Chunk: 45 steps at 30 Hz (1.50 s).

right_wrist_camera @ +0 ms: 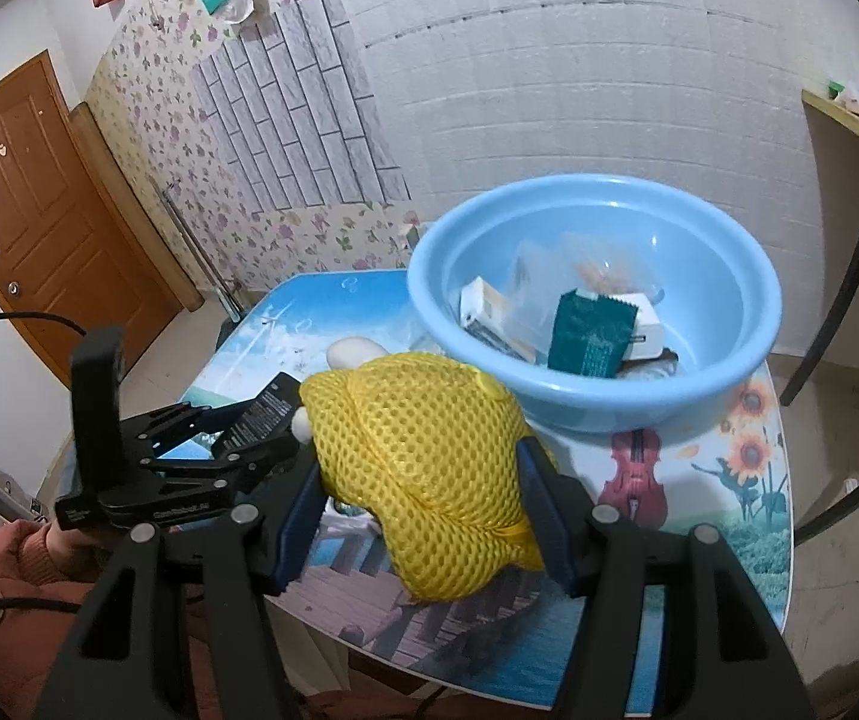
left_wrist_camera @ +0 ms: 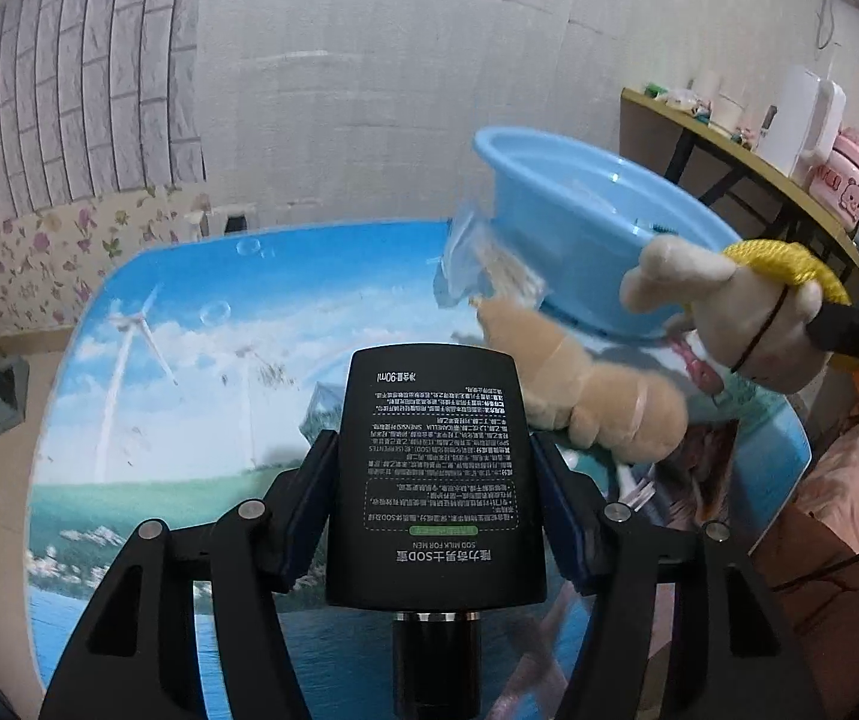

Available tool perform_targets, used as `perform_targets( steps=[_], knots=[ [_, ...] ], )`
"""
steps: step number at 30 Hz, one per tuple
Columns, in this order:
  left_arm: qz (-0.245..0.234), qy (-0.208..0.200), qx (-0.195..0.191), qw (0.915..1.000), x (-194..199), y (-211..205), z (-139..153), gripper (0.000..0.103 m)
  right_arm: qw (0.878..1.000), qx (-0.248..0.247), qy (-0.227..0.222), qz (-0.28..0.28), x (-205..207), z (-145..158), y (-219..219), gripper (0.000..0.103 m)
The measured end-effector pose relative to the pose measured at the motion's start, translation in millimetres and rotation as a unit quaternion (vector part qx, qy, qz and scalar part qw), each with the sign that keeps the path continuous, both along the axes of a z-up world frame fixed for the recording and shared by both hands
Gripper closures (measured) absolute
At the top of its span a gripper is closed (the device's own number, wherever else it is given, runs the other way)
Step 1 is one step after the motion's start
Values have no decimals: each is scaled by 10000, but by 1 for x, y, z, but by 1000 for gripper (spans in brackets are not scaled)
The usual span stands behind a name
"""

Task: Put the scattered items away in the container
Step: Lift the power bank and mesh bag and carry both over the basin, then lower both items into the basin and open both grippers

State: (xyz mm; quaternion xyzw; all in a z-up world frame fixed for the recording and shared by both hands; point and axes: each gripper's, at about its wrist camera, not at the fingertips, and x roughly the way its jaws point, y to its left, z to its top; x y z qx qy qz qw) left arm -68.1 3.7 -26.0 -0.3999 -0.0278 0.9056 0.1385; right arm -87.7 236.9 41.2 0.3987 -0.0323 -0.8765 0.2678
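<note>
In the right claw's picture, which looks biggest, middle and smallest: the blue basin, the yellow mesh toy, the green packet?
1. Blue basin
2. Yellow mesh toy, though it looks nearly as big because it is close to the camera
3. Green packet

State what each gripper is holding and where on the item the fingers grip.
The left gripper clamps the black tube across its flat sides, near the cap end. The right gripper squeezes the yellow mesh-wrapped plush toy across its middle.
</note>
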Motion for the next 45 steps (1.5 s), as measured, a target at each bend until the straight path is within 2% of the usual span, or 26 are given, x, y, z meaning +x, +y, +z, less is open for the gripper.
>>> perform_targets(
  steps=[12,21,25,34,45],
  knots=[
    [-30,406,87,9991,-1,7,48,41,9995,-119,264,161,1,19,-1,43],
    [-230,622,55,9978,-20,32,74,41,9977,-352,587,-5,-6,43,16,44],
    [-366,659,51,9971,-32,47,79,41,9967,-358,708,-196,-20,47,29,44],
    [-768,697,-54,9946,-63,89,88,41,9963,-329,565,-552,-58,31,53,44],
    [-1107,449,-293,9924,-99,127,71,41,9958,-178,539,-712,-88,12,63,44]
  ],
)
